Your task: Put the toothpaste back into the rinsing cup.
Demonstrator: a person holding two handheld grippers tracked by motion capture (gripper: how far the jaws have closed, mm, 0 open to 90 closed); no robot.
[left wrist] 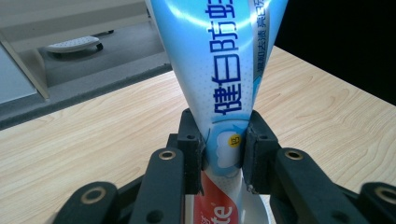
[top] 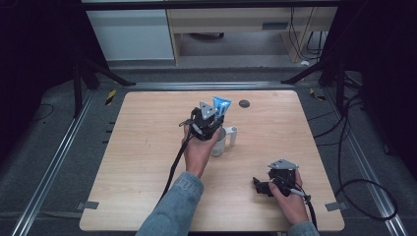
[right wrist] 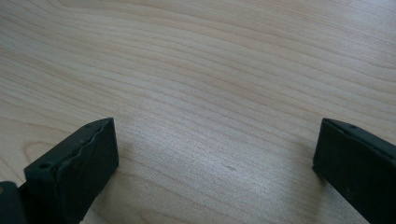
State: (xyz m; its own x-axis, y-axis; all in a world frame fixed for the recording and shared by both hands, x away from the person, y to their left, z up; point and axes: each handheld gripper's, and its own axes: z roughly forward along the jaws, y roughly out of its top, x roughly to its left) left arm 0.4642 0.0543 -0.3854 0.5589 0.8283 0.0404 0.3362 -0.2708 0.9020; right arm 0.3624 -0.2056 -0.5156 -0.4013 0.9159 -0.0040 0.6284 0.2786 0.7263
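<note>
The left claw (left wrist: 223, 151) is pinching a blue-and-white plastic toothpaste tube (left wrist: 219, 70) between its two black pads, and is holding it upright above a clear glass cup with a white handle (top: 222, 140) near the middle of the pale wooden table (top: 147, 162). In the high view the tube's flat crimped end (top: 221, 105) is pointing up, above the left hand (top: 200, 147), with the cup just below the claw. The step in hand looks like standing the tube in the cup (cap end down, as far as I can judge). The next move is calling for a straight lowering so the tube's lower end clears the rim, then a release once it is resting inside.

The tube is looking smooth and glossy, with dark blue lettering running along its length, a small yellow dot between the pads and a red band near the lower end; it is widening toward the top.

The right claw (right wrist: 215, 168) is lying spread wide over bare table, holding nothing, with the right hand (top: 290, 199) resting near the table's front edge, well apart from the cup.
</note>
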